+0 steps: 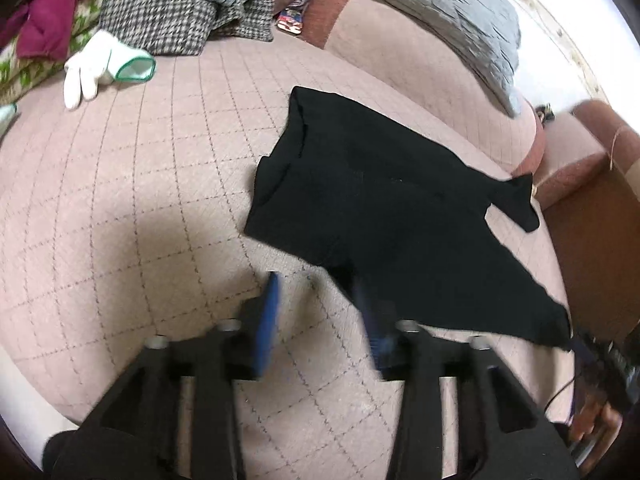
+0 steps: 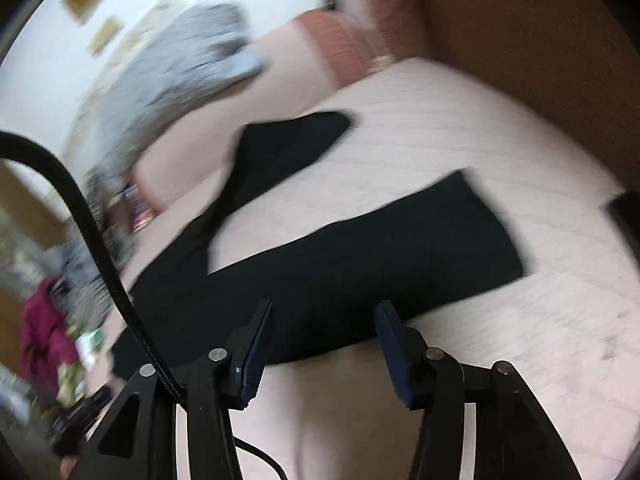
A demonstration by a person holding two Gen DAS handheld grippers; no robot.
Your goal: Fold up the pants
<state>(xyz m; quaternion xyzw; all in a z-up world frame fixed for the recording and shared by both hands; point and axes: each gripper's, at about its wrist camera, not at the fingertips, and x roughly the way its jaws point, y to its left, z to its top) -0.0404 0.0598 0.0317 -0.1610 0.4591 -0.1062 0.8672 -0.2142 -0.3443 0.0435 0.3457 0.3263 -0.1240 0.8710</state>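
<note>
Black pants lie spread flat on a pink quilted bed. In the left wrist view my left gripper is open, its blue-padded fingers near the pants' near edge; the right finger overlaps the black cloth. In the right wrist view the pants show two legs spread apart, the image blurred. My right gripper is open, its tips over the near leg's edge, holding nothing.
A white glove lies at the far left of the bed. Piled clothes, checked and maroon, sit behind it. A grey quilt lies at the back right. A black cable arcs at the left.
</note>
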